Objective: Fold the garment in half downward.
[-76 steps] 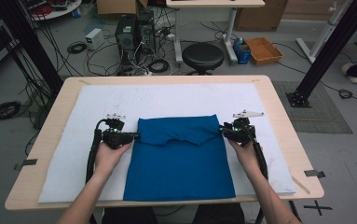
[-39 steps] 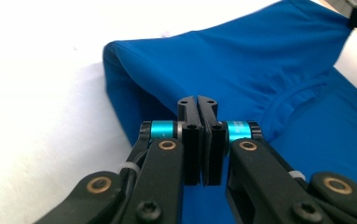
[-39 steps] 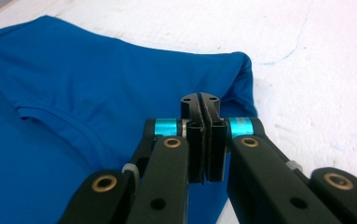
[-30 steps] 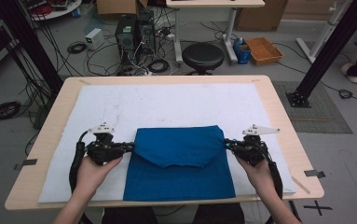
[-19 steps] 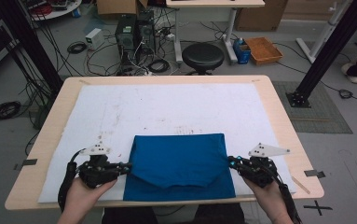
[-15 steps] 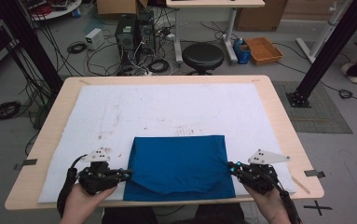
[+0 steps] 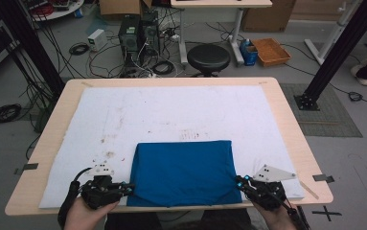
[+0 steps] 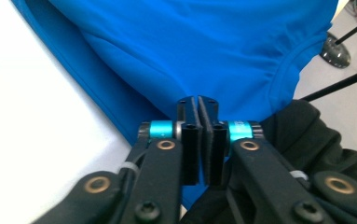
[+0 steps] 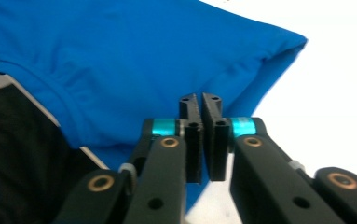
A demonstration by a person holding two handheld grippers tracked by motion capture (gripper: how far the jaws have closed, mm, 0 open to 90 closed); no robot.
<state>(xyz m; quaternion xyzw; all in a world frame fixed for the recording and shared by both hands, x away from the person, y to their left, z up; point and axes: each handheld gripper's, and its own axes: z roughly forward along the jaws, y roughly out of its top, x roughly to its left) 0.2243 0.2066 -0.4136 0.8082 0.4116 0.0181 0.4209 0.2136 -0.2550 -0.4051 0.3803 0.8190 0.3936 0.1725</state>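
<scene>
Blue folded cloth spans both grippers from above; close up, left gripper and right gripper just cracked apart, gripping nothing.

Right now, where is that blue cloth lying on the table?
In the high view the blue cloth lies folded on the white mat at the table's near edge, between the left gripper and the right gripper.

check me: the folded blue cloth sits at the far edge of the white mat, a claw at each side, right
Not quite. The high view shows the blue cloth at the near edge of the white mat, by the person, with the left claw and right claw at its sides.
</scene>
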